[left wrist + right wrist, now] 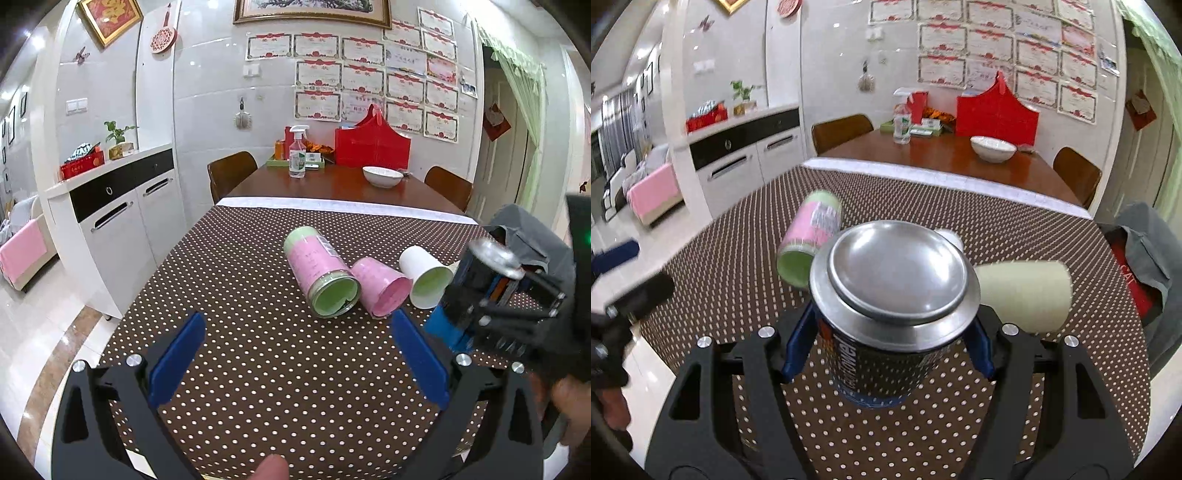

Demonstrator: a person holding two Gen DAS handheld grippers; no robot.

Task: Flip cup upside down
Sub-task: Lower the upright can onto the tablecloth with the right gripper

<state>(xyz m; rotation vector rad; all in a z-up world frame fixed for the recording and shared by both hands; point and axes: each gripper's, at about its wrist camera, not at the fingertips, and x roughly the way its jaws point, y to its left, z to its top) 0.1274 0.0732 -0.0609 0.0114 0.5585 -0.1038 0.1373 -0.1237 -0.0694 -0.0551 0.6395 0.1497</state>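
Observation:
My right gripper (886,347) is shut on a dark printed cup (882,354), bottom up with its silver base (897,273) toward the camera, above the dotted cloth. It also shows in the left wrist view (476,280), at the right. My left gripper (295,354) is open and empty over the cloth, in front of the lying cups. A pink-and-green cup (317,273), a pink cup (380,286) and a white cup (424,275) lie on their sides. In the right wrist view the pink-and-green cup (812,236) and a pale cup (1023,295) lie behind the held cup.
A brown polka-dot tablecloth (258,350) covers the near table. Farther back stand a white bowl (382,176), a spray bottle (297,155) and a red bag (373,144). Chairs flank the table. A white cabinet (110,218) is left. A grey bag (528,236) sits right.

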